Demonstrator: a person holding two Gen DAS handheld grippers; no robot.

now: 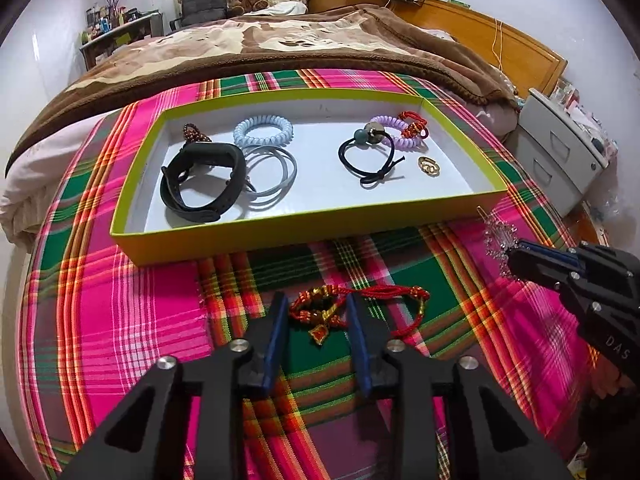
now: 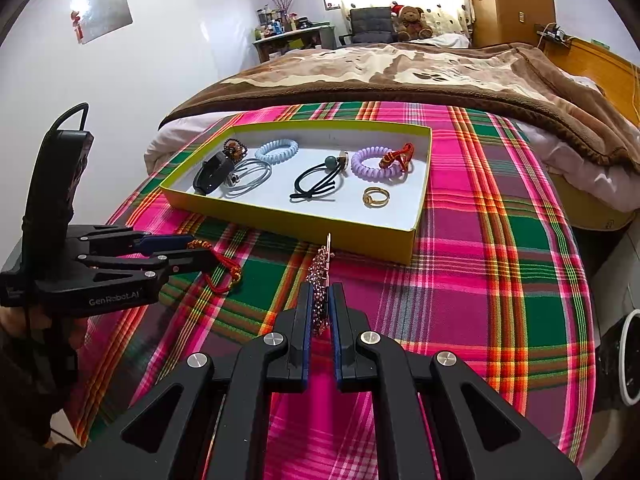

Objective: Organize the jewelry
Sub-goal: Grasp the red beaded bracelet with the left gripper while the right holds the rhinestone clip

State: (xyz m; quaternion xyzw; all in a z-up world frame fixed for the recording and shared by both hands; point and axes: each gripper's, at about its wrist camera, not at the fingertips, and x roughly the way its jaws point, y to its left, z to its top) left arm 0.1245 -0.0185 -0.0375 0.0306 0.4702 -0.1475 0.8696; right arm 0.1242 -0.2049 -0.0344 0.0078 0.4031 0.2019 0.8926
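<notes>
- The left gripper stood with its blue-padded fingers apart, straddling a red braided cord bracelet that lay on the plaid cloth; neither pad clearly touched the cord.
- The bracelet was knotted cord with gold beads and a small gold charm; from the right wrist view the left gripper hid most of it.
- The right gripper was clamped on a beaded hair clip, a thin metal pin carrying a cluster of tiny sparkling beads; the end between the pads was hidden.
- The shallow cardboard tray had yellow-green walls and a white floor, and sat on the cloth just beyond both grippers.
- The tray held a black rubbery watch band, a pale blue coil hair tie, a lilac coil hair tie, clear thin bangles, a black elastic tie with beads and a gold ring.
- A brown beaded item was partly covered by the watch band, so its form was unclear.
</notes>
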